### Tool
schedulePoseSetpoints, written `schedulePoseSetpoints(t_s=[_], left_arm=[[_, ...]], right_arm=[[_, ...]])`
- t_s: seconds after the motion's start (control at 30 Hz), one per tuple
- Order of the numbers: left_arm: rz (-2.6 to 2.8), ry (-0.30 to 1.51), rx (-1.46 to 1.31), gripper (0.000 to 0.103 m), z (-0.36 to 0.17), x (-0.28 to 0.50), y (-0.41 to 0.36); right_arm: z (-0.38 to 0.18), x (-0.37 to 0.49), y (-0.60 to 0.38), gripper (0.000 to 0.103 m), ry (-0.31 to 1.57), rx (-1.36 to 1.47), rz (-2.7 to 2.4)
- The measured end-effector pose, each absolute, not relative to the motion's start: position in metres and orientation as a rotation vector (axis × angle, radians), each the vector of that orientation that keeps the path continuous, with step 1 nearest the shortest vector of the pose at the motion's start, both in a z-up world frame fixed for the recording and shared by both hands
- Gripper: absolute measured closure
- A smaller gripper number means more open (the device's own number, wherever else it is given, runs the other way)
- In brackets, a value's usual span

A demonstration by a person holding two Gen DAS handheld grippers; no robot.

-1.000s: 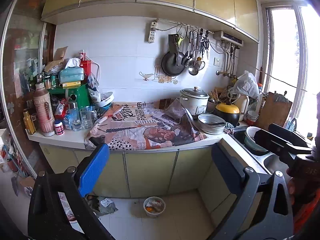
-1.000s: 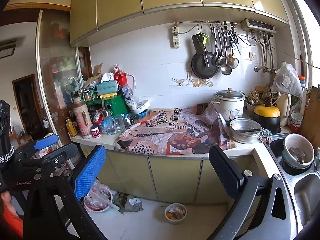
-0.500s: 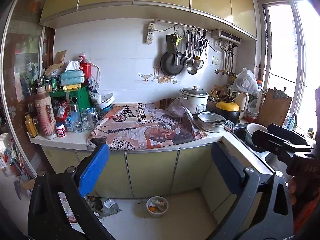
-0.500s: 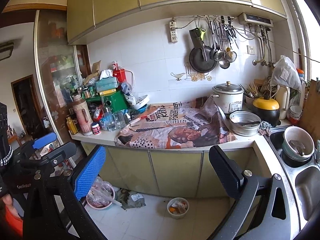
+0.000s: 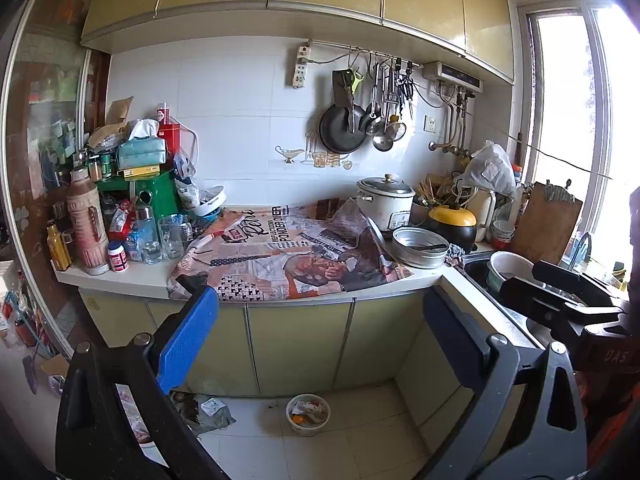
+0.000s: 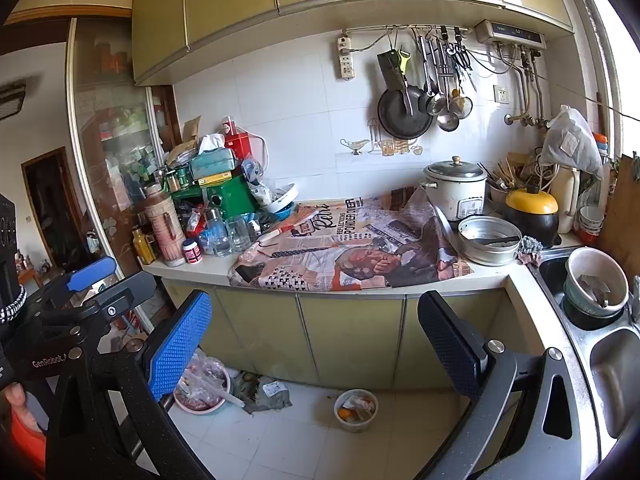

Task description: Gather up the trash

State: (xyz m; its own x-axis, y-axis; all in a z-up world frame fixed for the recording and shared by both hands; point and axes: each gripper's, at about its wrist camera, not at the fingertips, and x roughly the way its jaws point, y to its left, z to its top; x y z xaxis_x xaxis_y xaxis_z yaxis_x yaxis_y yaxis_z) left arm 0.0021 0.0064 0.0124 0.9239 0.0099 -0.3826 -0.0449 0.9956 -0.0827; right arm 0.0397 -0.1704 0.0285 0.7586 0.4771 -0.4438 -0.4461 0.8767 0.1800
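On the tiled floor under the counter stand a small white tub of food scraps (image 5: 307,414) (image 6: 356,409), a crumpled grey bag (image 5: 210,416) (image 6: 266,394) and a pink bowl holding a plastic bag (image 6: 202,386). A large printed newspaper sheet (image 5: 296,256) (image 6: 352,252) lies spread over the counter. My left gripper (image 5: 320,340) is open and empty, held in the air well back from the cabinets. My right gripper (image 6: 316,344) is open and empty, at a similar height. Each gripper shows at the edge of the other's view.
The counter's left end is crowded with bottles, glasses and a green box (image 6: 232,196). A rice cooker (image 6: 456,188), a metal pan (image 6: 490,240) and a yellow-lidded pot (image 6: 532,210) stand at the right. A sink (image 6: 608,360) with stacked bowls (image 6: 596,284) lies far right.
Both views have drawn back and tilted slightly, so the counter and floor trash sit a little higher and farther. Both grippers stay open and empty.
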Motion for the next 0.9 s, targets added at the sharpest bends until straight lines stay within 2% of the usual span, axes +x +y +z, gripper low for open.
schedulePoseSetpoints(t_s=[0.9], left_arm=[[0.009, 0.399, -0.125, 0.001, 0.011, 0.015, 0.024]], right_arm=[[0.031, 0.047, -0.161, 0.001, 0.506, 0.054, 0.519]])
